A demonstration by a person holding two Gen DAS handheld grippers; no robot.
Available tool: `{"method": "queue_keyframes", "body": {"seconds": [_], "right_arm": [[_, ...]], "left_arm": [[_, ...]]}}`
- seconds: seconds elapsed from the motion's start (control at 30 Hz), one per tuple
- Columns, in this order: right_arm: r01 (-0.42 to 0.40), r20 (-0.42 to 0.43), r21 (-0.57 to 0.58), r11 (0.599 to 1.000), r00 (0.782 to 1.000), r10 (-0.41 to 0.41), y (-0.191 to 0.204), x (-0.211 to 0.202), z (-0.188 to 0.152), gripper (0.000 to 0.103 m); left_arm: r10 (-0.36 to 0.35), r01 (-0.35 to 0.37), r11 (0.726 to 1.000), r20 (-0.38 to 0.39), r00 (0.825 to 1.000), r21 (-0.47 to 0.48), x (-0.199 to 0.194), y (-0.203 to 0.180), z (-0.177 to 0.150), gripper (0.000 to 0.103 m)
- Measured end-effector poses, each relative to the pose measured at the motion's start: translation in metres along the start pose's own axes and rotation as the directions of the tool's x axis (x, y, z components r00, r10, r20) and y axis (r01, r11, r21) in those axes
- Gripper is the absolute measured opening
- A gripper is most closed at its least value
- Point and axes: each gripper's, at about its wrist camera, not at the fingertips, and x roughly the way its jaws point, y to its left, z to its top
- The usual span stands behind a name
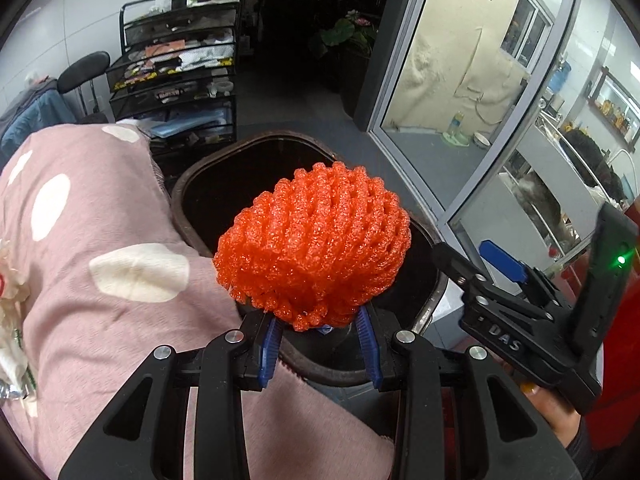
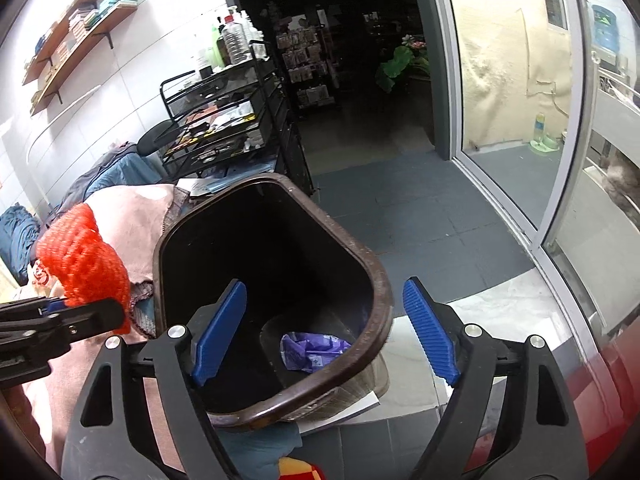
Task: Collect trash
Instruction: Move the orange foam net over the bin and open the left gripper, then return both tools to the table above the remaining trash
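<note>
My left gripper (image 1: 320, 326) is shut on an orange foam fruit net (image 1: 316, 244) and holds it above the open dark brown trash bin (image 1: 192, 184). The net also shows at the left of the right wrist view (image 2: 84, 260), beside the bin's rim (image 2: 380, 280). A crumpled purple wrapper (image 2: 312, 350) lies at the bottom of the bin. My right gripper (image 2: 324, 328) is open and empty, its blue pads either side of the bin's near right rim. It shows in the left wrist view (image 1: 500, 276) at the right.
A pink cloth with white dots (image 1: 100, 248) covers a surface left of the bin. A black wire shelf cart (image 2: 228, 120) with bottles stands behind. A glass sliding door (image 2: 520, 120) is at the right. Grey floor (image 2: 400, 208) lies beyond the bin.
</note>
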Motion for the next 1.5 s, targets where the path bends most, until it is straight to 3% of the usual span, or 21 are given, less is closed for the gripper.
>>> {"method": "queue_keyframes", "body": {"seconds": [0.2,0.27,0.37,0.53,0.87,1.07,1.37,1.5], "right_arm": [[0.009,-0.005,0.022,1.0,1.0,-0.009,-0.009,-0.001,0.0,0.081],[0.012,-0.003,0.022,1.0,1.0,-0.012,-0.01,-0.001,0.001,0.081],[0.022,0.001,0.029,0.999,1.0,-0.022,-0.013,-0.002,0.002,0.086],[0.041,0.005,0.045,0.998,0.999,-0.041,-0.018,-0.002,0.004,0.09],[0.07,0.01,0.053,0.996,0.997,-0.07,-0.023,-0.001,0.006,0.095],[0.064,0.016,0.039,0.997,0.998,-0.065,-0.019,-0.003,0.006,0.095],[-0.023,0.058,-0.052,0.998,0.998,0.026,0.024,-0.016,0.007,0.096],[-0.079,0.06,-0.11,0.991,0.994,0.086,0.054,-0.021,0.006,0.096]], "left_arm": [[0.007,-0.006,1.0,-0.051,0.999,0.02,0.016,-0.004,0.003,0.042],[0.019,-0.018,0.999,-0.058,0.998,0.032,0.02,-0.007,0.003,0.062],[0.012,-0.01,0.999,-0.048,0.999,0.032,0.021,-0.006,0.003,0.082],[0.029,-0.028,0.999,-0.027,0.999,0.046,0.018,-0.006,0.004,0.096],[0.033,-0.034,0.998,0.009,0.999,0.053,0.0,-0.003,0.0,0.098],[-0.005,0.001,0.998,0.075,0.997,0.061,-0.028,-0.002,-0.008,0.098],[-0.006,0.0,0.999,0.167,0.986,0.035,-0.071,0.021,-0.032,0.098],[0.061,-0.06,0.998,0.18,0.982,-0.007,-0.084,0.044,-0.048,0.098]]}}
